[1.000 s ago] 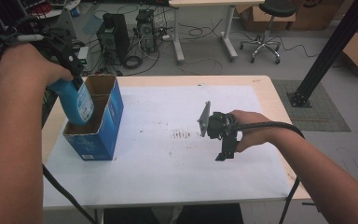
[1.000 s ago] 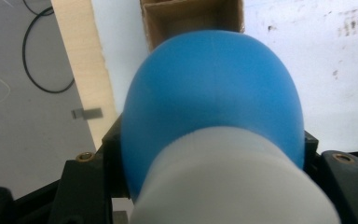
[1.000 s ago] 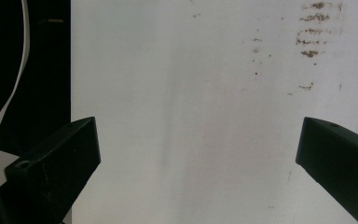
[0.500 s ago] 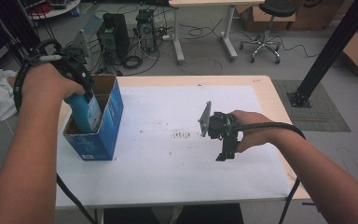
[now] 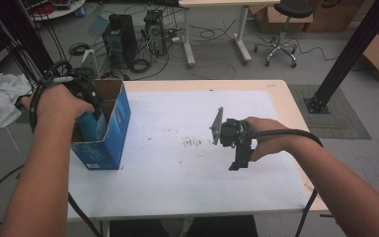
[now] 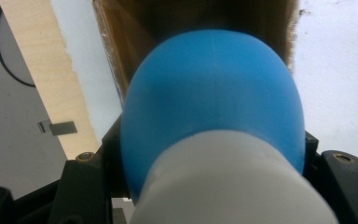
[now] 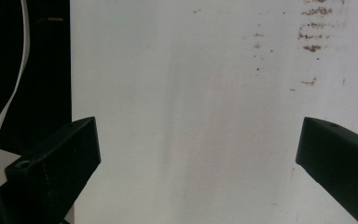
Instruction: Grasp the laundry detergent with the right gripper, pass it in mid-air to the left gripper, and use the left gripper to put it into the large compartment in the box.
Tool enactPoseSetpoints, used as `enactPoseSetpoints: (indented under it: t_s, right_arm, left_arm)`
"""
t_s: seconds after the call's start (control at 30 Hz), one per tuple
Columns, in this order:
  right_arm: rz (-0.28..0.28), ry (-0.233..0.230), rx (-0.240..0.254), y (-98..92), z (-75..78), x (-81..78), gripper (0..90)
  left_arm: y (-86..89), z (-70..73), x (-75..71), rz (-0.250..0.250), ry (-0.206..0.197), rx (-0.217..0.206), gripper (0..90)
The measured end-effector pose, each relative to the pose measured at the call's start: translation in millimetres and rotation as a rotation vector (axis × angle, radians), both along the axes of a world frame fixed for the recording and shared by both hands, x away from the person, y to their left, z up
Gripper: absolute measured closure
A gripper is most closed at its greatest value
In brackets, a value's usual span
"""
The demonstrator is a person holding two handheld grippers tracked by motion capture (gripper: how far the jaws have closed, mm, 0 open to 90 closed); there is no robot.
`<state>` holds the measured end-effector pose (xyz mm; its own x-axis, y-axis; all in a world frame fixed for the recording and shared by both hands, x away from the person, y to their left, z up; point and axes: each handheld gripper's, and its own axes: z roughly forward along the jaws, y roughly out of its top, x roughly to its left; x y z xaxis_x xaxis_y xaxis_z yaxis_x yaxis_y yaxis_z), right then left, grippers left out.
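- High view showed the left gripper (image 5: 86, 106) at 9 o'clock of the table, holding a blue bottle (image 5: 91, 126) over the open top of the blue carton (image 5: 109, 136).
- Left gripper view showed the jaws closed on the bottle's (image 6: 212, 102) white-capped end, its rounded blue body pointing into the brown inside of the carton (image 6: 121, 42).
- The bottle's long axis stood nearly upright, and it was partly inside the carton, so the coming move was judged to be straight down.
- The right gripper (image 5: 238, 160) rested near the table centre, well apart from the carton; its jaws stood wide with nothing between them (image 7: 198, 154).
- The white table (image 5: 177, 173) had small brown marks (image 5: 192, 143); behind it, at 12 o'clock, were computer towers (image 5: 121, 37), cables and an office stool (image 5: 276, 24) on a grey floor.
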<state>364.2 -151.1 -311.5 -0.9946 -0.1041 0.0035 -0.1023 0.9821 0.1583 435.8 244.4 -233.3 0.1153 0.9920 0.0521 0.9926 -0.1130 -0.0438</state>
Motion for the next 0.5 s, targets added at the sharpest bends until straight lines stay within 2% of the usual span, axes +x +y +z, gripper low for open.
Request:
enactPoseSetpoints:
  t_s: [0.1, 0.23, 0.5]
  right_arm:
    - [0.004, 0.001, 0.000, 0.2, -1.2, -0.7, 0.0]
    - [0.001, 0.003, 0.003, -0.1, -2.8, -2.0, 0.0]
    - [-0.002, 0.004, 0.006, -1.7, -4.1, -2.5, 0.0]
  left_arm:
    - [0.5, -10.6, 2.1, -0.005, 0.009, 0.014, 38.7]
    - [-1.2, -20.8, 3.5, -0.011, 0.022, 0.006, 38.7]
    - [-2.7, -35.2, 6.3, -0.026, 0.023, 0.020, 38.7]
